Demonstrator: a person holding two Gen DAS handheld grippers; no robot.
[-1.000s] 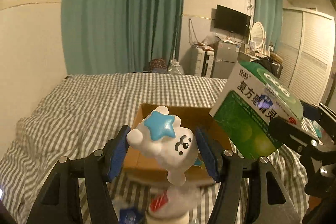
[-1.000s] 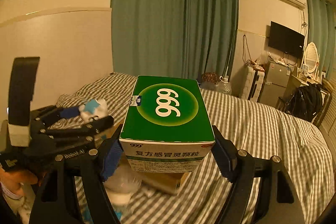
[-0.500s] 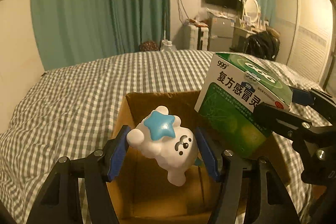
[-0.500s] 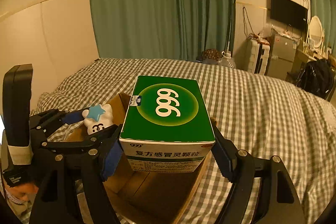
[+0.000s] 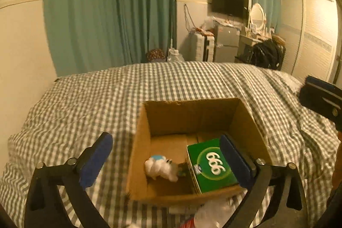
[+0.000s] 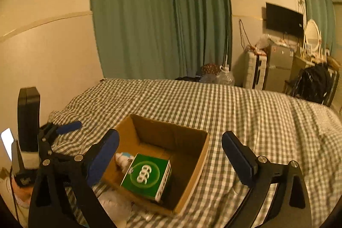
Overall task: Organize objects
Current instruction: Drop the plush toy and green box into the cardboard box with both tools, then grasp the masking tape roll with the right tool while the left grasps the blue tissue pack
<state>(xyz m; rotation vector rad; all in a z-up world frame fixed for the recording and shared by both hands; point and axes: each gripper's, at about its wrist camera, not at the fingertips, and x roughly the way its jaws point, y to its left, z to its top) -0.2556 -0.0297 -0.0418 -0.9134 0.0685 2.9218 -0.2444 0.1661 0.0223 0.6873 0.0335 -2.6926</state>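
- Left gripper [image 5: 164,160] and right gripper [image 6: 170,155] both hung spread and empty above the cardboard box [image 5: 139,142].
- Green carton [image 6: 147,175] and white toy [image 5: 160,168] lay side by side inside, apparently sorted there.

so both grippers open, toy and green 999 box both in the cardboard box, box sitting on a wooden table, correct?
One thing is off: the cardboard box sits on a bed with a grey-and-white checked cover, not a wooden table; the right wrist view shows it. The rest holds: left gripper and right gripper are open, and the white toy and green 999 box lie inside.
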